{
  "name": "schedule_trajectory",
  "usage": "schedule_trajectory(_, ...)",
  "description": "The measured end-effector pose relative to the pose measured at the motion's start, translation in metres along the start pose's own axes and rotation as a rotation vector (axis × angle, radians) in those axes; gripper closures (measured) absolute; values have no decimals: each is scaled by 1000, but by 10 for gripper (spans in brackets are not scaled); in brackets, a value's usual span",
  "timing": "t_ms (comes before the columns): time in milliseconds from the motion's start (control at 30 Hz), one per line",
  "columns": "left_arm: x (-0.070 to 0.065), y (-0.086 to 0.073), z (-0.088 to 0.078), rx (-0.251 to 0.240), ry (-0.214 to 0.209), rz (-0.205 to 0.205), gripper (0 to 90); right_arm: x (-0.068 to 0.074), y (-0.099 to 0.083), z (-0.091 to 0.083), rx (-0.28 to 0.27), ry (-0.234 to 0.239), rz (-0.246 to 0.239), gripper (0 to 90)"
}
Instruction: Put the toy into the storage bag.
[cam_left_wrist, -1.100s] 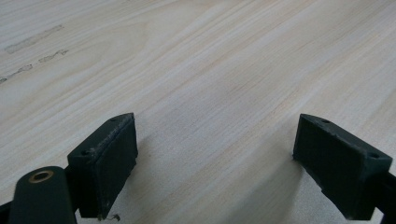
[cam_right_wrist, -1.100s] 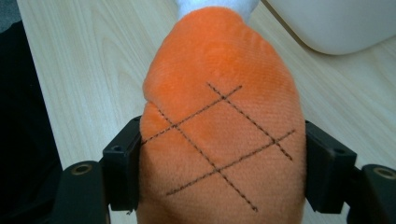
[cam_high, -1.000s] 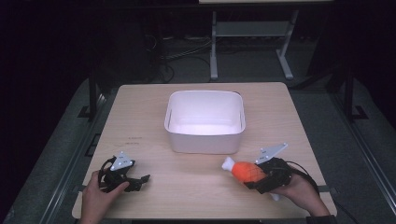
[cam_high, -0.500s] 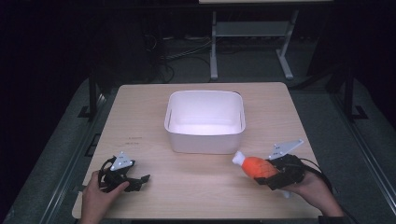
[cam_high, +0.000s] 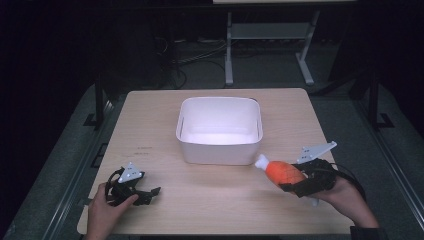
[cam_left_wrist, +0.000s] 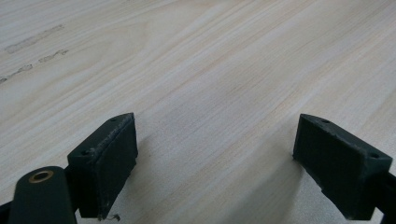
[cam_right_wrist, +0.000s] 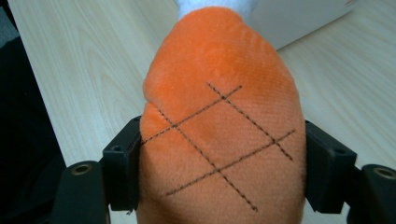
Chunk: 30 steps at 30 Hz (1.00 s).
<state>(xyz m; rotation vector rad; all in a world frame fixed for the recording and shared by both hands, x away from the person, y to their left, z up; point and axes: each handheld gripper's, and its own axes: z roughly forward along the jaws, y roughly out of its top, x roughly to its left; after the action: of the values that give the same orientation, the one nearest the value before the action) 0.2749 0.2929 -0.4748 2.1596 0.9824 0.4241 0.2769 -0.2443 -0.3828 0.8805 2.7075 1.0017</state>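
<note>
R gripper (cam_high: 295, 181) jaws clamp orange plush drumstick (cam_high: 282, 171) at its fat body, just above tabletop (cam_high: 150, 125), beside white bin (cam_high: 220, 131). Looks soft, light, squashy; mid-body grip suits. L gripper (cam_high: 142, 190) jaws open, empty.

Cam setup: 1 fixed overhead, 2 gripper-mounted.
Table (cam_high: 210, 200) is being viewed from above/front; its wood (cam_left_wrist: 196, 70) is being shared close-up by both gripper views.

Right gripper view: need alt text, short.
An orange plush toy with stitched black crosshatch lines is clamped between the right gripper's two black jaws. Its white tip points at a white plastic bin just beyond, over a light wooden table.
</note>
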Motion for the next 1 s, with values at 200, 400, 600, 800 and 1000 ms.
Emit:
schedule_trajectory(200, 0, 0, 0, 1, 0, 0, 130, -3, 6, -11, -11, -7, -3, 275)
schedule_trajectory(400, 0, 0, 0, 3, 0, 0, 130, -8, 12, -22, -27, -13, -6, 275)
schedule_trajectory(600, 0, 0, 0, 4, -1, -1, 130, -12, 20, -30, -38, -28, -13, 274)
schedule_trajectory(800, 0, 0, 0, 3, -1, -2, 130, -17, 28, -37, -53, -33, -16, 270)
schedule_trajectory(1000, 0, 0, 0, 3, -1, -2, 130, -19, 40, -43, -57, -37, -29, 268)
